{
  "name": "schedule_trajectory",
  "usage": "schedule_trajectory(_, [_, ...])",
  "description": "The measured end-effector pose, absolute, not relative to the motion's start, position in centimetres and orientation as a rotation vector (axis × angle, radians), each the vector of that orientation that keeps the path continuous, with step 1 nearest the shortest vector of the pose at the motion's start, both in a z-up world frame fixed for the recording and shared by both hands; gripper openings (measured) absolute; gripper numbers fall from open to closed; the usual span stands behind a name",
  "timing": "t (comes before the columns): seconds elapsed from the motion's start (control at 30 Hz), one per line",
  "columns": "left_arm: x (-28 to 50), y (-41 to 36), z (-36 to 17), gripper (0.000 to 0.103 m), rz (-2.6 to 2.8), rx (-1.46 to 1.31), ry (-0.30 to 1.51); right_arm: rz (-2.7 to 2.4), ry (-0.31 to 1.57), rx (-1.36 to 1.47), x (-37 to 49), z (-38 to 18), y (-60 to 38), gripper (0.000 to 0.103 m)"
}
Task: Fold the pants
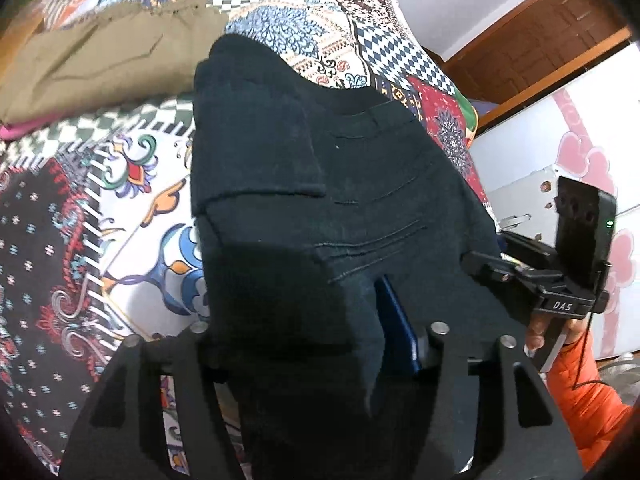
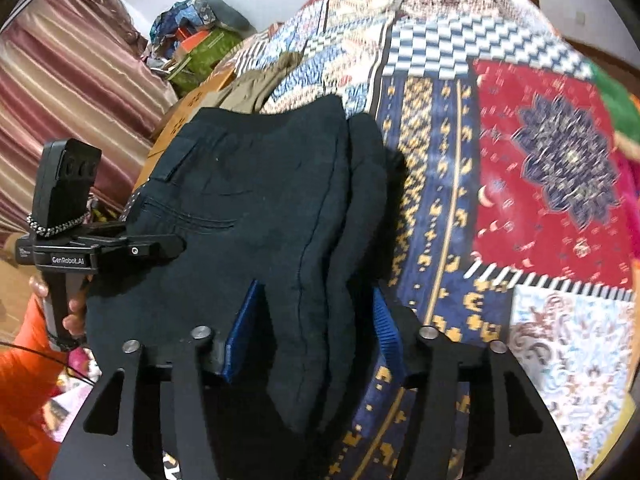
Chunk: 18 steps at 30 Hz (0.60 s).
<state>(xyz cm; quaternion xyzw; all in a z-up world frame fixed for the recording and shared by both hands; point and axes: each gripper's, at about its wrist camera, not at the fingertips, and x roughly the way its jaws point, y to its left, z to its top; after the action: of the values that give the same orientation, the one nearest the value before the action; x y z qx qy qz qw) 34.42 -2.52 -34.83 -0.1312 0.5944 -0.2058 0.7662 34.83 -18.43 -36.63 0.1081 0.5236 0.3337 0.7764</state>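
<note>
Now the folded black pants (image 2: pixel 256 216) are laid on the patterned bedspread (image 2: pixel 532 184) near its edge; both the left gripper (image 1: pixel 320 344) and right gripper (image 2: pixel 312 328) are parted around the cloth, unpressed.

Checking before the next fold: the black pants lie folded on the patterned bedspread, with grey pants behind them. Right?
Not quite. The pants behind are khaki, not grey; the left wrist view shows them. The black pants do lie folded on the patterned bedspread.
</note>
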Motion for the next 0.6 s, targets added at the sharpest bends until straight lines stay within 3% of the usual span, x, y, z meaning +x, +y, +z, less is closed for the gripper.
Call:
schedule_trajectory(0.1, [34.7,-2.8,-35.0,0.064,-0.461,-0.283,1.291,0.723,1.145,0.241,35.6,-37.5,-17.8,0.081])
schedule_trajectory(0.23, [35.0,-3.2,-35.2,0.068,-0.462,-0.265,1.289,0.730,1.149,0.244,36.1,-37.7,-16.9,0.083])
schedule_trajectory(0.33, [35.4,-3.8,-35.1,0.068,-0.452,-0.240,1.279,0.742,1.144,0.240,36.1,-37.2,-16.6,0.075])
schedule_trajectory(0.4, [35.4,-4.1,-34.8,0.067,-0.448,-0.212,1.263,0.759,1.135,0.233,35.9,-36.6,-16.5,0.059])
schedule_trajectory(0.47, [35.4,-4.4,-34.5,0.064,-0.448,-0.191,1.247,0.772,1.124,0.212,35.7,-36.0,-16.2,0.051])
schedule_trajectory(0.57, [35.3,-4.5,-33.8,0.051,-0.447,-0.174,1.218,0.774,1.097,0.164,35.4,-34.8,-15.4,0.042])
schedule_trajectory(0.6, [35.2,-4.4,-33.3,0.042,-0.447,-0.160,1.202,0.774,1.084,0.157,35.3,-34.3,-15.2,0.038])
